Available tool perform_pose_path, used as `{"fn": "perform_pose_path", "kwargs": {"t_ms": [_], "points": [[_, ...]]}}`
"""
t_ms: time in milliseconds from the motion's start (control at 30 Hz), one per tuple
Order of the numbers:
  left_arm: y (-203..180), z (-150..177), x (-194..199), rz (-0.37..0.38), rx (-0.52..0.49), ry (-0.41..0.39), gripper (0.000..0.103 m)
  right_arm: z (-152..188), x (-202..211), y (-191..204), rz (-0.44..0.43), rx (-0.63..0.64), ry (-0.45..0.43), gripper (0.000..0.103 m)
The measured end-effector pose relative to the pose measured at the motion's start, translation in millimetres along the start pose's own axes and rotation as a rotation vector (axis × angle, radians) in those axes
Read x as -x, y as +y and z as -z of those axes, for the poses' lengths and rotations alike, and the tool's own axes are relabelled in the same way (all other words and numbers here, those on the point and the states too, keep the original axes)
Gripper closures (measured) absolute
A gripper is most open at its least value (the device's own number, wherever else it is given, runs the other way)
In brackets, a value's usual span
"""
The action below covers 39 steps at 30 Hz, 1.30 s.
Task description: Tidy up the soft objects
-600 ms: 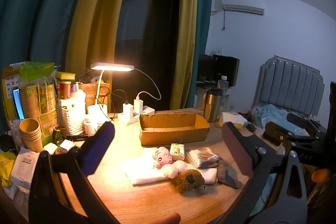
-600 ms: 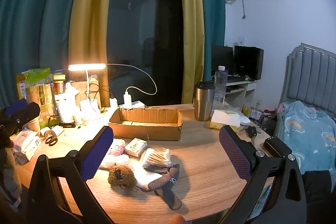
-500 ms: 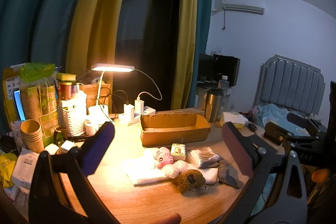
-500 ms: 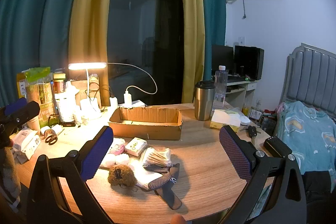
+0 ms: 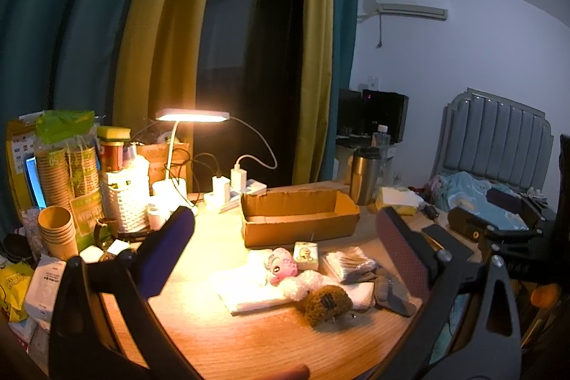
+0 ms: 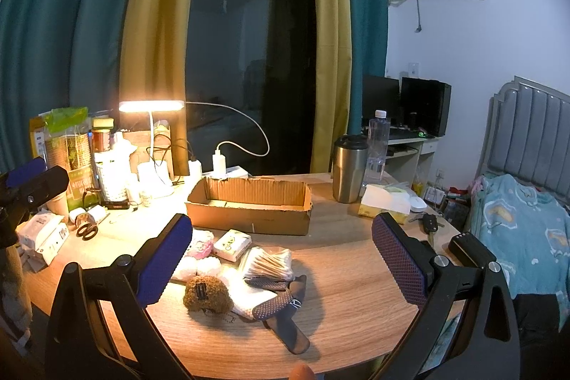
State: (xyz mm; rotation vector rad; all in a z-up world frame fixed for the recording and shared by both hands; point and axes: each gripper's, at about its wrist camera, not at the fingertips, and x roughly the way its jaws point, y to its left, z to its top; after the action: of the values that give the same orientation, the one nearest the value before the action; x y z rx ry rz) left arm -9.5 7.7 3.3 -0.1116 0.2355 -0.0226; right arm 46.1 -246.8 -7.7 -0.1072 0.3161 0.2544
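Observation:
A heap of soft things lies on the round wooden table (image 6: 349, 319): a brown plush (image 6: 206, 293) (image 5: 327, 304), a pink plush (image 5: 281, 266) (image 6: 200, 245), white cloth (image 5: 249, 287), a tissue pack (image 6: 232, 244) (image 5: 305, 255), a bag of cotton swabs (image 6: 269, 264) (image 5: 347, 267) and dotted grey socks (image 6: 281, 301). An open cardboard box (image 6: 249, 203) (image 5: 299, 214) stands behind them. My left gripper (image 5: 285, 237) and right gripper (image 6: 281, 237) are both open and empty, held above the table's near edge. The left gripper also shows at the far left of the right wrist view (image 6: 28, 180).
A lit desk lamp (image 6: 151, 107), a white basket (image 5: 124, 198), paper cups (image 5: 58, 230), chargers and packets crowd the table's left. Scissors (image 6: 86, 230) lie there. A steel tumbler (image 6: 349, 168), water bottle (image 6: 377, 145) and tissue box (image 6: 384, 203) stand right. A bed (image 6: 527, 223) is beyond.
Both views have shifted only slightly; the grippers stay open and the objects have not moved.

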Motion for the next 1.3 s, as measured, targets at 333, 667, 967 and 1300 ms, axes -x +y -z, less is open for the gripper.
{"fn": "perform_pose_path", "kwargs": {"t_ms": [333,667,967,1300], "points": [[1.1,-1.4,0.6,0.004,-0.004,0.001,0.001,-0.9,-0.4,-1.6,0.0,-0.002,0.003,0.001],[-0.4,-0.5,0.0,0.0,-0.006,0.007,0.001,3.0,-0.1,0.2,-0.006,-0.003,0.008,0.001],[-0.3,0.0,-0.1,0.002,-0.007,0.006,0.001,6.5,-1.2,2.6,-0.01,-0.005,0.009,0.001],[-0.1,0.4,-0.4,0.002,-0.006,0.009,0.001,5.5,-1.7,1.4,-0.01,-0.006,0.011,0.001]]}}
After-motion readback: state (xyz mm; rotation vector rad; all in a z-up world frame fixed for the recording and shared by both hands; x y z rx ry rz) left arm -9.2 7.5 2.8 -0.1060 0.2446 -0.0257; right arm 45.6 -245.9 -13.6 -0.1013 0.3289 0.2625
